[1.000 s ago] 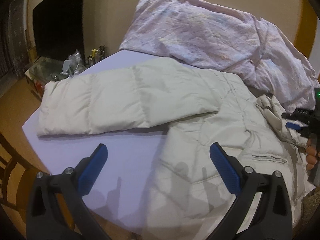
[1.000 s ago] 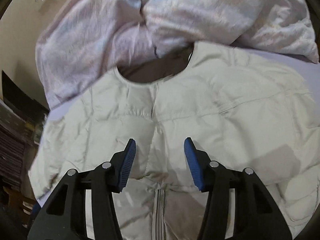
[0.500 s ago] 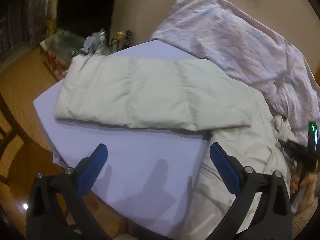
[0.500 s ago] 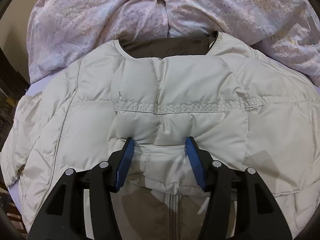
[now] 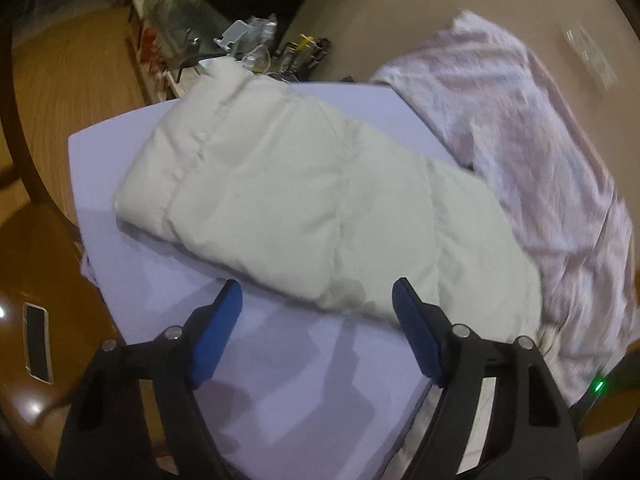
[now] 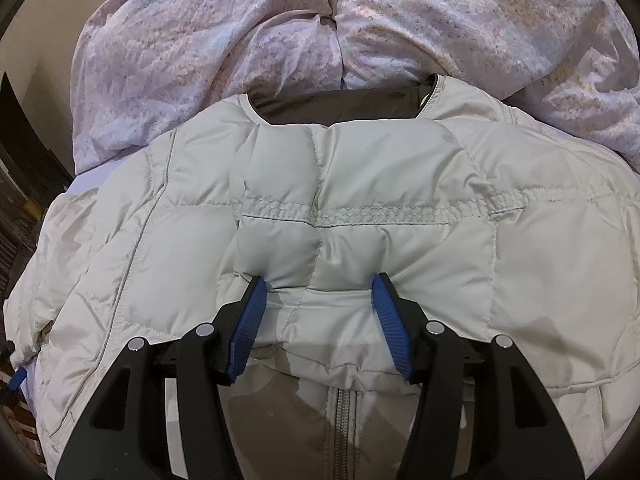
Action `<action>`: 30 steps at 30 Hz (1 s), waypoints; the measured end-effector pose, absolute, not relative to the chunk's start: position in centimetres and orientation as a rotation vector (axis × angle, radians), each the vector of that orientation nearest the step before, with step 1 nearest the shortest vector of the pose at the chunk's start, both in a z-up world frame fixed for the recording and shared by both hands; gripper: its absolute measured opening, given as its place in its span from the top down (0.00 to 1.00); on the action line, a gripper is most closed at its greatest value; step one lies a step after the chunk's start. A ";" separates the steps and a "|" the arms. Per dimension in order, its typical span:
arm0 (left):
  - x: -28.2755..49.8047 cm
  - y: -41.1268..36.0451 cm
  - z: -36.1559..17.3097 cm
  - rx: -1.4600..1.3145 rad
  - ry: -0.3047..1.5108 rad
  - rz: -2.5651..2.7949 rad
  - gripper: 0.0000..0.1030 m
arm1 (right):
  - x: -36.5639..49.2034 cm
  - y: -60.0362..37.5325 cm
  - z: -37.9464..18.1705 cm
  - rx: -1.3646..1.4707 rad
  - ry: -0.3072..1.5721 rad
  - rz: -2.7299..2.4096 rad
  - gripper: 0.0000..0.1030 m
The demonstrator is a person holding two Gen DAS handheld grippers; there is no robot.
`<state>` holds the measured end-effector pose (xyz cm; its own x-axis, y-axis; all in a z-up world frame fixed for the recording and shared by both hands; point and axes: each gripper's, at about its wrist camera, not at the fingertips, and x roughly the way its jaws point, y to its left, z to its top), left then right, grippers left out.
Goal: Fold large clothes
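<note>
- Bed sheet (image 5: 304,392): lavender, covers the bed; it carries the jacket.
- Duvet (image 6: 280,48): pink patterned, bunched along the far edge of the jacket.
- Jacket (image 6: 400,184): cream quilted, lies front-up on the bed, collar toward the duvet; its sleeve (image 5: 288,192) extends flat across the sheet.
- Right gripper (image 6: 318,284): fingers spread, blue tips pressing into the jacket chest above the zipper (image 6: 342,420), nothing clamped.
- Left gripper (image 5: 316,292): fingers released wide, tips just beside the sleeve's near edge.
</note>
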<state>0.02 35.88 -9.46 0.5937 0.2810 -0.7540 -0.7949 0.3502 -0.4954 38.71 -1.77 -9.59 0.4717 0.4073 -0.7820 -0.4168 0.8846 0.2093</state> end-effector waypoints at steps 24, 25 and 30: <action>2.9 38.4 -2.6 -0.894 0.498 0.746 0.96 | 38.4 -2.1 -9.5 0.012 0.946 0.535 0.39; 4.1 37.7 -1.1 -0.854 0.493 0.720 0.96 | 38.4 -2.0 -9.4 0.000 0.953 0.535 0.39; 9.6 32.0 4.7 -0.675 0.482 0.549 0.97 | 38.6 -3.2 -8.6 0.040 1.018 0.599 0.36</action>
<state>9.64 31.96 4.66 0.7544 0.3131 -0.5769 -0.6125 0.6520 -0.4470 38.59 -3.16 -8.59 0.3798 0.4871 -0.7865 -0.4508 0.8398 0.3024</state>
